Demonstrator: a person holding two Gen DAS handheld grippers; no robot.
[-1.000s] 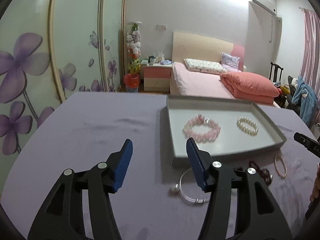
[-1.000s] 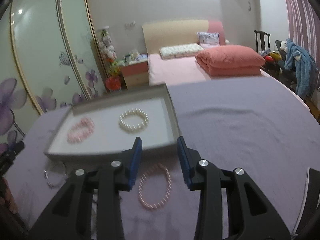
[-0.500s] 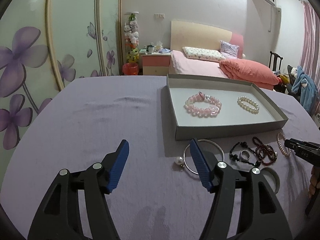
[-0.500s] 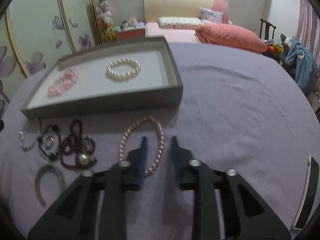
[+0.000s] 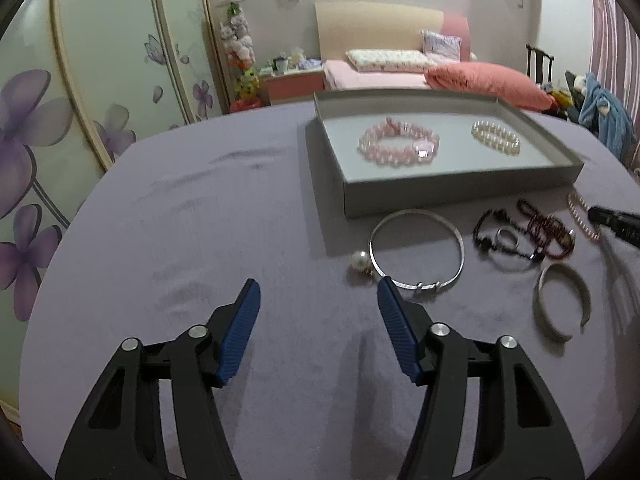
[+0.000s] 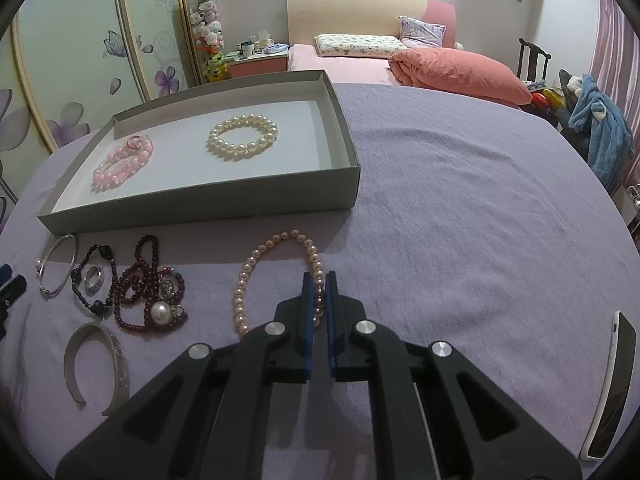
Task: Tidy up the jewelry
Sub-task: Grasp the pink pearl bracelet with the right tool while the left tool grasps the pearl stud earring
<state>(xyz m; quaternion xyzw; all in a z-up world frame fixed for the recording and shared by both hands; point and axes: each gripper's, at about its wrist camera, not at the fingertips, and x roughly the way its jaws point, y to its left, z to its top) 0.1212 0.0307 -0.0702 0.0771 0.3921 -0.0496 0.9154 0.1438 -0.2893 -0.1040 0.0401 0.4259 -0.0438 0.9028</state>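
Two bracelets inside the grey tray [image 6: 200, 208]: one pink bead bracelet [image 6: 122, 164] toward its left end, one white pearl bracelet [image 6: 243, 138] nearer its middle. Outside the tray, along its near wall on the purple cloth [image 6: 460, 200]: one thin silver bangle [image 5: 416, 254] with one loose pearl [image 5: 359, 260] just beside it, one black bead strand [image 6: 94, 280] around one silver ring [image 6: 93, 278], one dark red bead strand [image 6: 148, 284] bearing a large pearl pendant [image 6: 161, 312], one open silver cuff [image 6: 98, 364], one pink pearl necklace [image 6: 276, 276].

Right gripper [image 6: 319, 280] closed down on the right-hand run of the pink pearl necklace, just in front of the tray's near right corner; beads pinched between the blue pads, jaws just finished closing. Left gripper [image 5: 318, 292] about half open, nothing between the pads, hanging over bare cloth in front of the tray's left end; right finger [image 5: 394, 320] close to the silver bangle and the loose pearl, contact not clear.

Wide bare cloth to the right of the tray and to its left. Tray's right half unfilled. One phone [image 6: 610, 384] at the cloth's right edge, well apart from the tray.
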